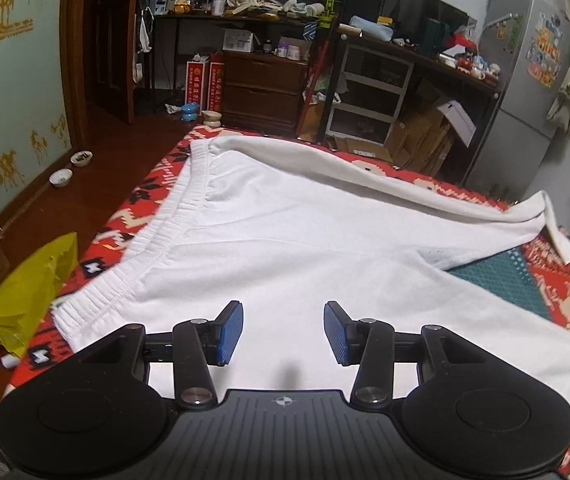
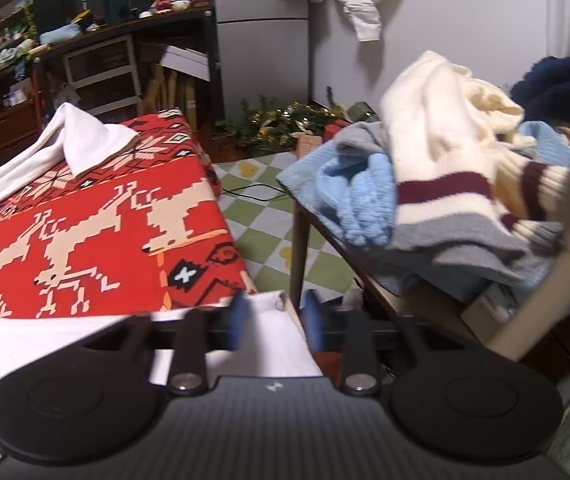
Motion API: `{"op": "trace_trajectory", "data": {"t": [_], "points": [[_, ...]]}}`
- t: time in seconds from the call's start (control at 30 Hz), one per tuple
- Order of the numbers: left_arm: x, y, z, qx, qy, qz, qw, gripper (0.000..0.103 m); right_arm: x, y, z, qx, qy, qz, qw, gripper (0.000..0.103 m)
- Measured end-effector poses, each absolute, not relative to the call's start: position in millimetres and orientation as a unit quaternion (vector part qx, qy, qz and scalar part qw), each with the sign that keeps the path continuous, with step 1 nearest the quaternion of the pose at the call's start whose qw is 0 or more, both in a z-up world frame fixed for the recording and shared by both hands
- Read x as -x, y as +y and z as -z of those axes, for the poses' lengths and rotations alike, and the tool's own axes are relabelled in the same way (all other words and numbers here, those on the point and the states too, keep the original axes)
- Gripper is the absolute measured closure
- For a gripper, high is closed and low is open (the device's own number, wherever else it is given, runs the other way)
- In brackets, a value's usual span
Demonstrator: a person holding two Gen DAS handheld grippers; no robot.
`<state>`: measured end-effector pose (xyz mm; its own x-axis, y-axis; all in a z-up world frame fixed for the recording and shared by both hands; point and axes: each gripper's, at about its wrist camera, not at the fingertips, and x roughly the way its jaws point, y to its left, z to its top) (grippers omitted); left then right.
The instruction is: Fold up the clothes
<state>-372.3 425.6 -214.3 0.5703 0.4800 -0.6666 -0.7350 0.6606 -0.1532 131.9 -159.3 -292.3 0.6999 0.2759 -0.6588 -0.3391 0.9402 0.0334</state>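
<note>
Bowls [image 1: 61, 178] sit on the wooden floor far to the left of your left gripper [image 1: 284, 330]; what they hold is too small to make out. Nearer on that side, a crumpled yellow bag [image 1: 31, 292] leans at the edge of the surface [image 1: 153, 196], its contents hidden.

White trousers [image 1: 285, 232] lie spread on the red patterned cloth directly ahead of your left fingers [image 1: 230, 332] and under them, the ribbed waistband [image 1: 165, 220] running off ahead and to the left, the legs stretching away to the right. Those fingers are spread wide and hold nothing, hovering over the white fabric.

Your right gripper [image 2: 273, 324] is at the near right corner of the surface, and a hem of the trousers [image 2: 269, 332] lies between its blue fingers [image 2: 238, 324]. They stand apart with the cloth in the gap; motion blur makes it hard to tell whether they touch it. Right of them, a heap of sweaters [image 2: 445, 184] rests on a chair [image 2: 545, 272], which the frame edge cuts off.
</note>
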Motion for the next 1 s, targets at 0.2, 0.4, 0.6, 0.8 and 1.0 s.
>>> {"op": "trace_trajectory", "data": {"t": [0.2, 0.4, 0.6, 0.8, 1.0], "points": [[358.9, 421.2, 217.2, 0.199, 0.311, -0.345, 0.863, 0.059, -139.0, -152.7, 291.6, 0.057, 0.324, -0.139, 0.934, 0.103], [337.2, 417.2, 224.3, 0.188, 0.316, -0.32, 0.873, 0.059, -155.6, -147.4, 303.9, 0.068, 0.348, -0.09, 0.931, 0.103], [310.7, 406.7, 235.8, 0.151, 0.329, -0.282, 0.888, 0.06, -142.6, -152.3, 286.3, 0.07, 0.324, -0.067, 0.941, 0.101], [279.3, 397.6, 249.1, 0.153, 0.336, -0.24, 0.898, 0.069, -93.8, -106.8, 252.7, 0.084, 0.283, -0.164, 0.941, 0.1], [271.5, 380.1, 249.1, 0.147, 0.333, -0.207, 0.908, 0.069, -47.2, -39.8, 238.8, 0.083, 0.288, -0.272, 0.914, 0.089]]}}
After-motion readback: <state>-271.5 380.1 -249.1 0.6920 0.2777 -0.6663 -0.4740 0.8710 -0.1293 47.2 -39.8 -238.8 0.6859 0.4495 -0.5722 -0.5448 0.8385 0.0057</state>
